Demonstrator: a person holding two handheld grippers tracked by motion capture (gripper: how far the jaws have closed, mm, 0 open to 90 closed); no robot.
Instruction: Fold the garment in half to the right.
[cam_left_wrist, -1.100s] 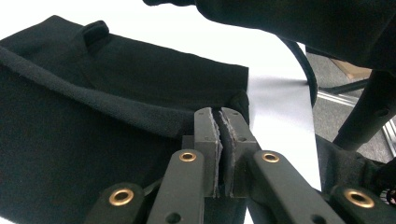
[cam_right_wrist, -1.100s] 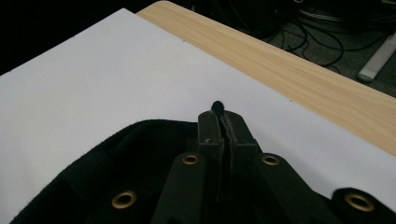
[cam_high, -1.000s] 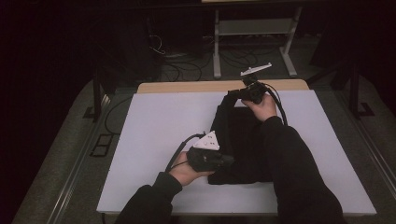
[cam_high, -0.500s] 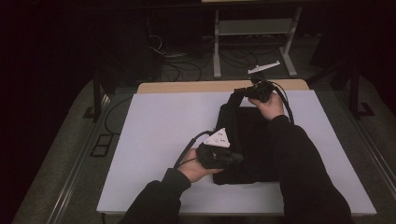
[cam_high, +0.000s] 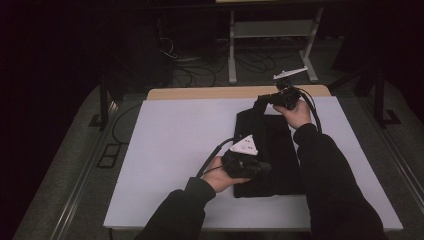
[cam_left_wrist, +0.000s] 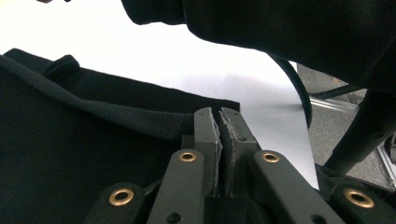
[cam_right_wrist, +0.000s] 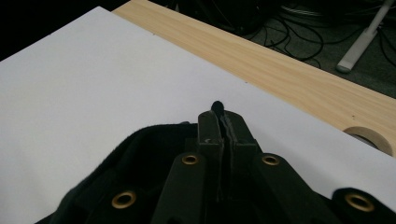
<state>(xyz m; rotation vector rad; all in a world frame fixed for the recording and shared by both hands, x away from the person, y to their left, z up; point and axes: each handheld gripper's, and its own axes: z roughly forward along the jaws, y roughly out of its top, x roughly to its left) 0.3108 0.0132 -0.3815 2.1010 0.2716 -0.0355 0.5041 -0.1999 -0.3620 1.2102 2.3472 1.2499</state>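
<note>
I have a black cloth (cam_high: 270, 150) lying right of centre on the white table (cam_high: 170, 150), and both grippers grip it. My right gripper (cam_high: 285, 96), upper right of the high view, has its jaws pressed together on a lifted far corner (a nub pokes out past the tips). My left gripper (cam_left_wrist: 220, 122) is clamped on the near edge. I judge the fold only begun: the far part must yet come over
</note>
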